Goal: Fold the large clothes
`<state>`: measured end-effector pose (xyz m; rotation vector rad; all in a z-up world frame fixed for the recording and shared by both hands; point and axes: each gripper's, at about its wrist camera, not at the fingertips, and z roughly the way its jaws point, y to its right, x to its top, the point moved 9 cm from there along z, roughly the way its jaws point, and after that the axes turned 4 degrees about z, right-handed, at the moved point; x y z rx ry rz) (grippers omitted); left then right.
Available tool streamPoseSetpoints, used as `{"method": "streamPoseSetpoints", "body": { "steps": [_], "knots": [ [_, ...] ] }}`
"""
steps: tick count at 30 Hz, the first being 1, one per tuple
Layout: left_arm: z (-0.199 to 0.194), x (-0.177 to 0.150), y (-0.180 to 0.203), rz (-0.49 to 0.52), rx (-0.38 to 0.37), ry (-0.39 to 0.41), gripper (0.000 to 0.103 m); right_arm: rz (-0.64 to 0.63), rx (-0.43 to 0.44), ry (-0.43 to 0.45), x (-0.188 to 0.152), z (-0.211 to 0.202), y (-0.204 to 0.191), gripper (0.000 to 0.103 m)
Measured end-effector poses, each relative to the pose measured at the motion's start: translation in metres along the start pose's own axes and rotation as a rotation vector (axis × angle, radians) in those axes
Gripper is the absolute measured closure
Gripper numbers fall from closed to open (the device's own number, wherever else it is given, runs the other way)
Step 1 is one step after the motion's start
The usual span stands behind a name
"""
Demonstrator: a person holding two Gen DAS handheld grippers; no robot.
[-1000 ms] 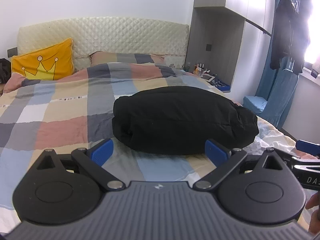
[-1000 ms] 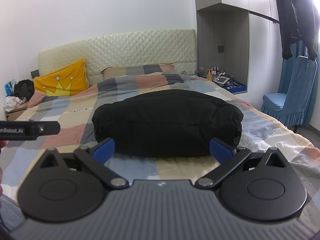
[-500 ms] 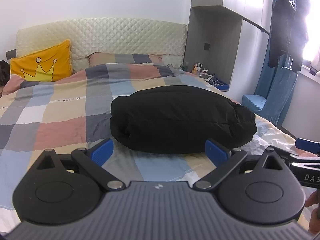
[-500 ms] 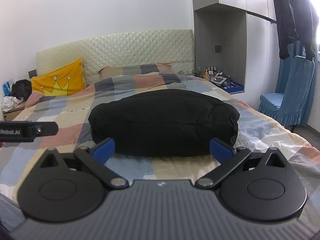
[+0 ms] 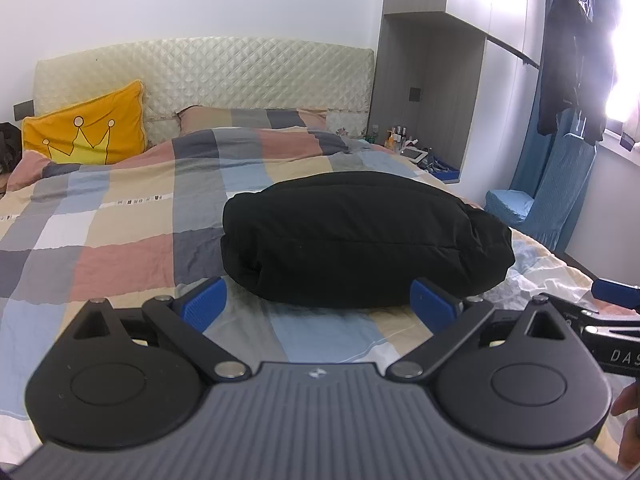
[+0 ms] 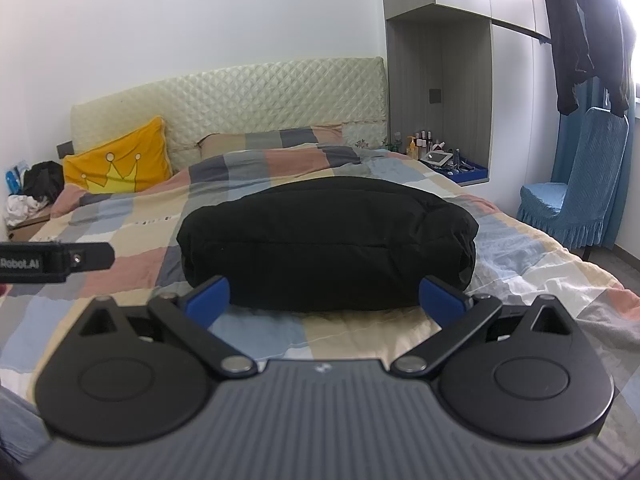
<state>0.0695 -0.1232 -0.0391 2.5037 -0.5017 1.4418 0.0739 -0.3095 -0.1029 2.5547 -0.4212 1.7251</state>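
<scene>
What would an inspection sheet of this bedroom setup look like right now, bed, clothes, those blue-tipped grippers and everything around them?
Surface: bed with a checked quilt, lightly wrinkled, quilted headboard behind.
Job's things: black garment lying folded into a thick bundle on the quilt, nothing touching it.
Clutter: yellow crown cushion near the headboard; pile of dark and white items beside the bed.
Grippers: left gripper open, empty, short of the bundle; right gripper open, empty, short of the bundle.
Cables: nothing seen.
Surroundings: wall niche with small bottles and a blue tray; blue covered chair; dark clothes hanging by the bright window.
</scene>
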Motion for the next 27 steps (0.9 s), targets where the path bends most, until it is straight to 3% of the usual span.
{"method": "streamPoseSetpoints", "body": {
  "steps": [27],
  "knots": [
    [-0.0006,-0.0025,0.0052,0.013,-0.004,0.006,0.003,-0.011,-0.019,0.006,-0.0015,-0.0024,0.0052,0.0]
  ]
}}
